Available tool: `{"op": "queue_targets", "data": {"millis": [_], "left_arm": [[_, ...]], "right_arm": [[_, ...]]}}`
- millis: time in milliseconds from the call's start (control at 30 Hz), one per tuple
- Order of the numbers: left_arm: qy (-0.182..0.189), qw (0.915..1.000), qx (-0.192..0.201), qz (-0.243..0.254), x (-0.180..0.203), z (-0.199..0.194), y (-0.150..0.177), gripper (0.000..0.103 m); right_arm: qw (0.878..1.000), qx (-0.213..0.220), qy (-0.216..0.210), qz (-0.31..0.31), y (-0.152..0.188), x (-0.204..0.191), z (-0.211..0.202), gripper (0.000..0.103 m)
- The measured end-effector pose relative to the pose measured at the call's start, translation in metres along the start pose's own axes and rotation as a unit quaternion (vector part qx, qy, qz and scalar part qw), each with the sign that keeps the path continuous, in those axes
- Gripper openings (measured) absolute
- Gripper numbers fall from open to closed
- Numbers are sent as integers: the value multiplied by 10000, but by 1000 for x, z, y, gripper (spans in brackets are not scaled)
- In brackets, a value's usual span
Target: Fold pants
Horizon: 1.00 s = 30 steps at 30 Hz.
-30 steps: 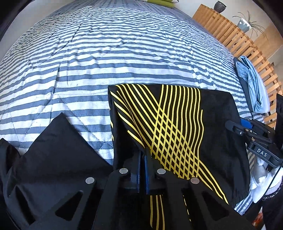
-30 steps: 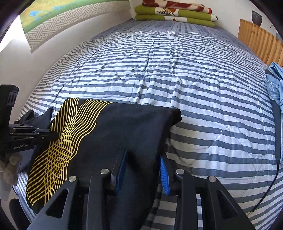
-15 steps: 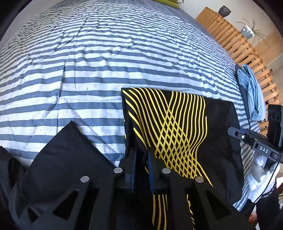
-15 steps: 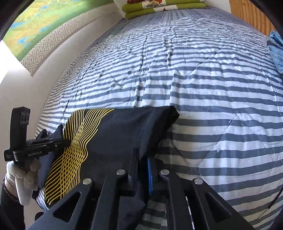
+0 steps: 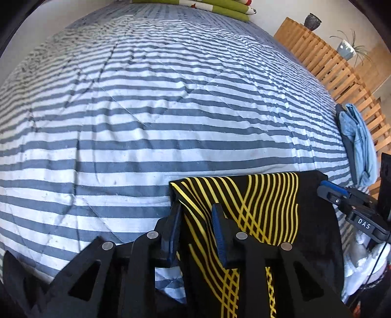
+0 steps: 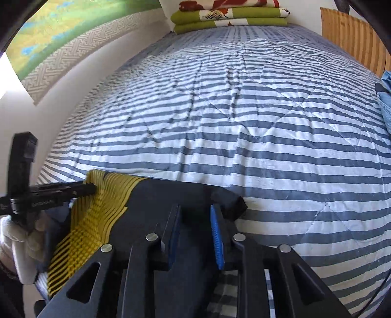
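We are in a bedroom at home. A wide bed [image 5: 151,117] fills our view under a blue-and-white striped quilt, folded green blankets [image 6: 229,18] stacked at its head. A slatted wooden frame [image 5: 325,61] runs alongside, bearing a potted plant [image 5: 347,49] and dark vase [image 5: 312,21]; a patterned wall hanging [image 6: 68,36] decorates the wall.

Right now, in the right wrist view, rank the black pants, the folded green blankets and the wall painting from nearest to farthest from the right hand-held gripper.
1. Black pants: between the right hand-held gripper fingers, at the bed's near edge.
2. Wall painting: up the left wall.
3. Folded green blankets: far end of the bed.
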State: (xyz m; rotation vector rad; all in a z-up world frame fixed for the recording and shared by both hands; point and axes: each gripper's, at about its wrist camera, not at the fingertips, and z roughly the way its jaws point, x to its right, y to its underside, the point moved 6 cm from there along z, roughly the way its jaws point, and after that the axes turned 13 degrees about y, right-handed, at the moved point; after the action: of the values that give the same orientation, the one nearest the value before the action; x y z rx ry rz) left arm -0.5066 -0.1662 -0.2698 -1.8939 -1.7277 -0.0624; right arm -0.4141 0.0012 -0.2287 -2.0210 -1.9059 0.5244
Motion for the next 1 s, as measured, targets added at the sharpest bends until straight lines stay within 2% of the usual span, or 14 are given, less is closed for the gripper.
{"op": "queue_targets", "data": {"millis": [33,133,200,233,267,500,600,667,800,1000], "left_arm": [[-355,9993,72,122,0,-4,0,28],[-821,9957,281,338,8,-21,11,30],[-975,9928,421,552,18,-34,20,38],[-1033,9914,495,632,22,-39,25,49],[-1059,9903,530,722,28,-43,30,55],[-1013,9897,498,886,46,-48,59,56],[-1017,9901,457,855,39,-43,61,59],[-860,9932,376,694,31,-39,61,59],[-27,9999,147,60,11,-32,59,61],[859,9942,46,-652,-10,-28,45,65]], "right_arm": [[10000,-15,-6,-27,2,3,3,19],[9998,71,-149,145,6,9,-9,25],[9994,183,-166,242,10,16,-21,34],[9992,231,-183,262,13,18,-26,36],[9992,235,-206,260,18,19,-30,37],[9994,202,-165,226,45,17,-35,38],[9991,299,-155,265,44,18,-33,47],[9989,333,-156,296,42,20,-30,47],[9989,180,-269,350,41,23,-21,52],[9969,-90,-546,561,35,31,-13,54]]}}
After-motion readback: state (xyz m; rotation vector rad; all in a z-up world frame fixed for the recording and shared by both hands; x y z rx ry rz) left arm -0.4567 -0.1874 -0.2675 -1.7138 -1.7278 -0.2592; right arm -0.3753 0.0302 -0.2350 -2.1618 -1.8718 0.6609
